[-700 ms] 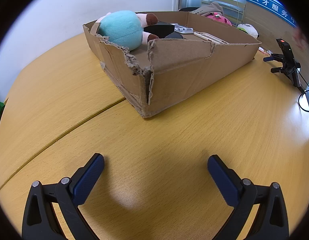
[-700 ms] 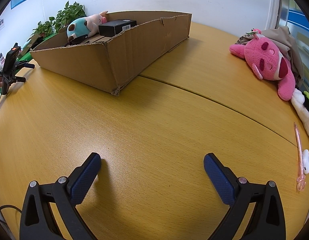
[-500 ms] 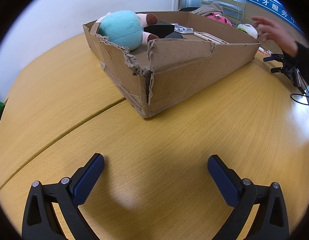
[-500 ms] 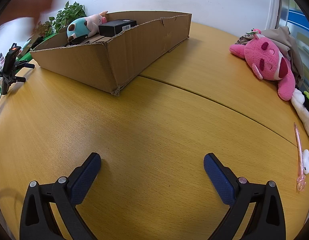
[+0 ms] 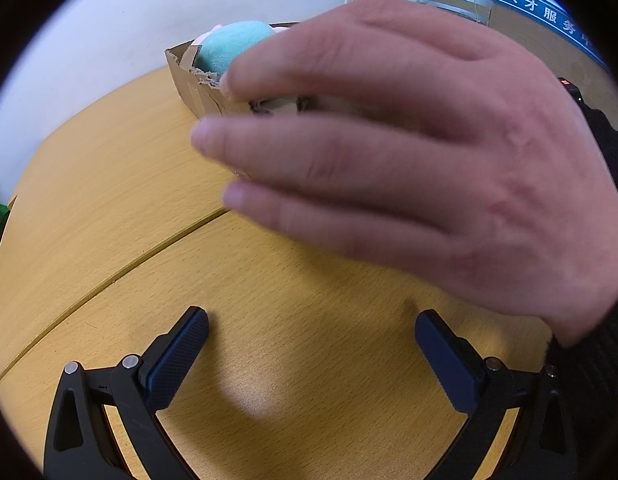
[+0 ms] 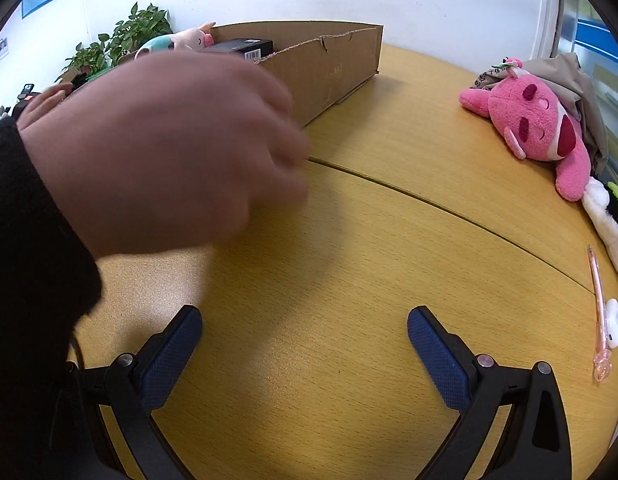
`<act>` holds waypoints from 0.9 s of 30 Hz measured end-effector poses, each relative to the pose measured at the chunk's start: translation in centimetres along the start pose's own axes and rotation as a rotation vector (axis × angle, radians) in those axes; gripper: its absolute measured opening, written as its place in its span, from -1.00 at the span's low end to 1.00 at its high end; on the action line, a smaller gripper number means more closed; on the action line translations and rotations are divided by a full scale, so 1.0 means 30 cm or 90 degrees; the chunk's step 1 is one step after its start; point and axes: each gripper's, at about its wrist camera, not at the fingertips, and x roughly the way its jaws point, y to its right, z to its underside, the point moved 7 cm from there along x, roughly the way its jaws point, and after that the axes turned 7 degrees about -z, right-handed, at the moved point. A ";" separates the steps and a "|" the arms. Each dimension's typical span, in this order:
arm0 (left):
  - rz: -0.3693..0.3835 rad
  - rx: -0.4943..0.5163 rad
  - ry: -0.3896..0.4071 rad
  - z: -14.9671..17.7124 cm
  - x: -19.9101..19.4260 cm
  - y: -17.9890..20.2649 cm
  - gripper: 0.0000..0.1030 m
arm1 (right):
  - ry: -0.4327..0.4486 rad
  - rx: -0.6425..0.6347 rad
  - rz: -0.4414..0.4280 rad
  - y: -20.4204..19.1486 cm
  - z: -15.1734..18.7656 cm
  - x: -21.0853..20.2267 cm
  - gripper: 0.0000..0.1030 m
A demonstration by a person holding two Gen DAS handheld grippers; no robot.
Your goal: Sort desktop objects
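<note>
A bare hand (image 5: 409, 160) fills the upper right of the left wrist view, fingers spread and reaching toward the left, covering most of the cardboard box (image 5: 197, 88). Only the box's torn corner shows at upper centre, with a teal plush toy (image 5: 233, 50) poking above it. The left hand-held gripper (image 5: 311, 344) sits low in the frame over the wooden table (image 5: 109, 200), fingers wide apart, nothing between them.

Over in the right wrist view, the same hand (image 6: 169, 148) blurs across the left half, in front of the box (image 6: 329, 68). A black carton (image 6: 245, 46) lies inside the box. The right hand-held gripper (image 6: 305, 340) is spread apart too, and empty. At right lies a pink plush (image 6: 537, 124); lower right, a pink pen (image 6: 599, 312) beside a white earbud case (image 6: 613, 322). A white-and-green plush (image 6: 613, 216) lies at the right edge.
</note>
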 end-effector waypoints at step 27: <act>-0.003 -0.003 -0.001 -0.001 -0.002 0.000 1.00 | 0.001 -0.002 0.000 -0.002 0.001 -0.006 1.00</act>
